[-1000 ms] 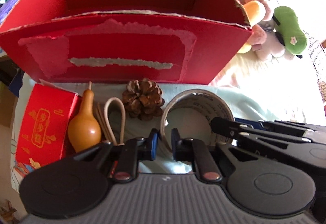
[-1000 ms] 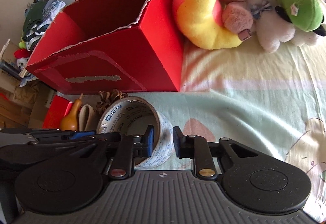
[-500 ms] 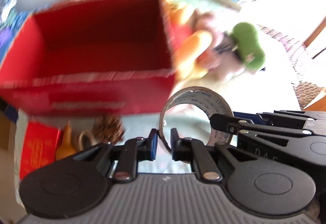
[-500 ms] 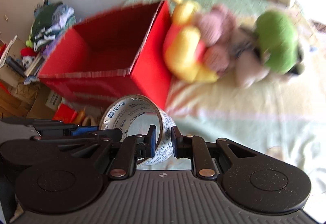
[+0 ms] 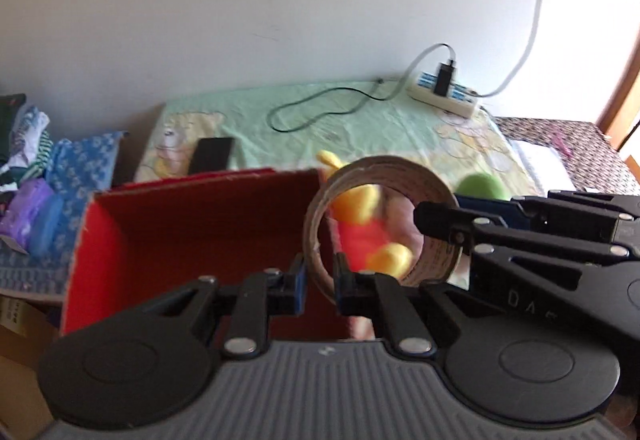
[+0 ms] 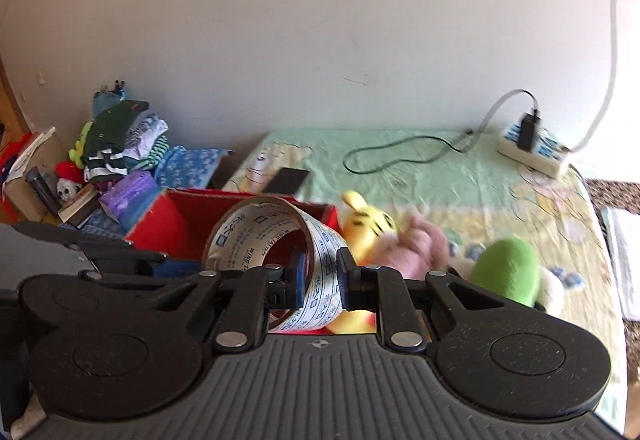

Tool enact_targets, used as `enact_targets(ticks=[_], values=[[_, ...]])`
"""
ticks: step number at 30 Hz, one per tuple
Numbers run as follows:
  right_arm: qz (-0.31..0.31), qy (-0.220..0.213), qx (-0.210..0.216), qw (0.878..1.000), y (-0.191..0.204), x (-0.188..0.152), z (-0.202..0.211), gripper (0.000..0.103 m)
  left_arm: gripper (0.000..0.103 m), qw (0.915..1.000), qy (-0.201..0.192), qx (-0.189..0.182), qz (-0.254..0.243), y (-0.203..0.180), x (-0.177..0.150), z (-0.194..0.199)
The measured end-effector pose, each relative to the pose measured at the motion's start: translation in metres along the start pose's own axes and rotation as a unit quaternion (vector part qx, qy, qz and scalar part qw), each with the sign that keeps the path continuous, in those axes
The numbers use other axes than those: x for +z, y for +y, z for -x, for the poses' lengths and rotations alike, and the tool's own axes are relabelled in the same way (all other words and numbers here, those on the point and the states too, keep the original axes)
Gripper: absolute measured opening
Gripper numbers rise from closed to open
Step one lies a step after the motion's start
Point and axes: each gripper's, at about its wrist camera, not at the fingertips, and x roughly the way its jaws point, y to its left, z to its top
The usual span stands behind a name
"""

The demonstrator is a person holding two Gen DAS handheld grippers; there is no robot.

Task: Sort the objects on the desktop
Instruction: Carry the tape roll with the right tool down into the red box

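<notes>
A roll of printed packing tape [image 5: 434,256] [image 6: 320,240] hangs in the air, held from both sides. My left gripper [image 5: 320,278] is shut on its left wall. My right gripper [image 6: 322,280] is shut on the opposite wall, and its black fingers [image 5: 460,224] reach in from the right in the left wrist view. The open red cardboard box [image 5: 192,232] [image 6: 168,228] lies below and to the left of the roll. The small items that lay in front of the box are hidden under the grippers.
Plush toys lie right of the box: a yellow-and-red one [image 6: 368,224], a pink one [image 6: 420,244], a green one [image 6: 508,268]. A black phone [image 5: 211,155], a cable and a power strip [image 5: 444,96] rest on the green sheet. Folded clothes [image 6: 120,136] pile at the left.
Both grippers have risen together with the tape roll and tilted up. The box has dropped low in view, and the gourd, pine cone and small red packet have gone out of sight.
</notes>
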Motion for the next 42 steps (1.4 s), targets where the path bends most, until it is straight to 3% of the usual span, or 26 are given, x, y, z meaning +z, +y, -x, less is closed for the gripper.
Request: enact_targets(ticks=[2,7,16,19,22,26,32,38,42], values=[[0.007,0.003,0.012,1.0,0.011,0.011,-0.018,0.017,0.007,0.9999,0.006,0.014,0.006,0.02,0.008,-0.007],[-0.01,0.058,0.043,0.997,0.038,0.025,-0.079,0.017,0.006,0.9985,0.043,0.031,0.016,0.08,0.017,-0.045],[-0.039,0.176,0.048,0.982,0.073,0.012,-0.185,0.016,0.007,0.989,0.142,0.01,0.039,0.156,0.005,-0.133],[-0.049,0.212,0.042,0.975,0.08,0.005,-0.212,0.013,0.009,0.9861,0.162,0.01,0.038,0.17,0.001,-0.151],[-0.047,0.239,0.03,0.97,0.085,0.001,-0.225,0.011,0.021,0.9855,0.167,0.012,0.03,0.178,0.001,-0.156],[-0.045,0.251,0.016,0.967,0.091,-0.001,-0.235,0.011,0.028,0.9871,0.159,0.007,0.016,0.184,0.0,-0.147],[-0.09,0.264,0.005,0.96,0.086,0.001,-0.251,0.011,0.028,0.9896,0.134,-0.049,-0.015,0.186,-0.01,-0.114],[-0.135,0.259,0.006,0.956,0.098,0.009,-0.269,0.013,0.026,0.9858,0.156,-0.059,-0.017,0.187,-0.015,-0.129],[-0.15,0.269,0.042,0.95,0.108,0.011,-0.281,0.015,0.025,0.9831,0.172,-0.063,0.011,0.198,-0.014,-0.141]])
